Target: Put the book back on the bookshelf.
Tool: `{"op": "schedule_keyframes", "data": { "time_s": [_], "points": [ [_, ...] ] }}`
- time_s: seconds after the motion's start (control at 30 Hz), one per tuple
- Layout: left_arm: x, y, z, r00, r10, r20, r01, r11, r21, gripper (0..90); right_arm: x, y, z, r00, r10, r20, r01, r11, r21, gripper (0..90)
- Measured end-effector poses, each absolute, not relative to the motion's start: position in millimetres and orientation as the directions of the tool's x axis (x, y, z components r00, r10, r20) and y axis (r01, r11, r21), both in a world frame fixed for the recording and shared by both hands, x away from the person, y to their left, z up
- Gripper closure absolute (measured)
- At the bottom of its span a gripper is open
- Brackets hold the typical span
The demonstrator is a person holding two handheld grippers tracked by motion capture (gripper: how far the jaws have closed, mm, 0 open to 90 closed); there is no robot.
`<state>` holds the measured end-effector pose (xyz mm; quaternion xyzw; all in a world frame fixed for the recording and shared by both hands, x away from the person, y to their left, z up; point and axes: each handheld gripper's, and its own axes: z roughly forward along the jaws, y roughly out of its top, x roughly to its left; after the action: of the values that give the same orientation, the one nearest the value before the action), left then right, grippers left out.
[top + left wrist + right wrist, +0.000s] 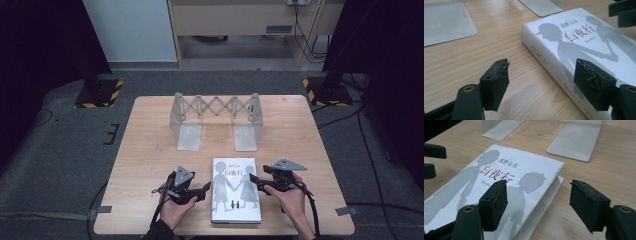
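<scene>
A white book [236,190] with grey silhouettes and a red title lies flat on the wooden table [150,150], near the front edge. My left gripper [205,188] is at the book's left side and is open. In the left gripper view, the left gripper [544,83] straddles the spine of the book [584,42], one jaw over the cover and one over bare wood. My right gripper [254,181] is at the book's right side, also open. In the right gripper view, the right gripper [541,205] straddles the page edge of the book [499,182].
A grey metal expanding book rack [216,107] stands behind the book, with two flat base plates [189,136] reaching toward me. A strip of bare wood separates the plates from the book. Tape marks both front corners of the table.
</scene>
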<state>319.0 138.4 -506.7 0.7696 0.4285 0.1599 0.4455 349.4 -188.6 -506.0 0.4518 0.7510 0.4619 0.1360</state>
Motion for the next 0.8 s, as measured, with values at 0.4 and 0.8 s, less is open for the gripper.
{"op": "schedule_keyframes", "data": {
  "time_s": [0.4,0.8],
  "points": [
    [319.9,121.4,-515.4,0.623,0.774,-0.116,0.51,-0.289,0.81,18.2,349.1,-178.0,-518.4,-0.567,0.786,0.244,0.582,0.173,0.794,26.9],
    [325.4,114.8,-523.3,0.632,0.765,-0.126,0.495,-0.274,0.824,1.5,351.5,-172.4,-526.5,-0.562,0.765,0.315,0.604,0.12,0.788,23.6]
  ]
}}
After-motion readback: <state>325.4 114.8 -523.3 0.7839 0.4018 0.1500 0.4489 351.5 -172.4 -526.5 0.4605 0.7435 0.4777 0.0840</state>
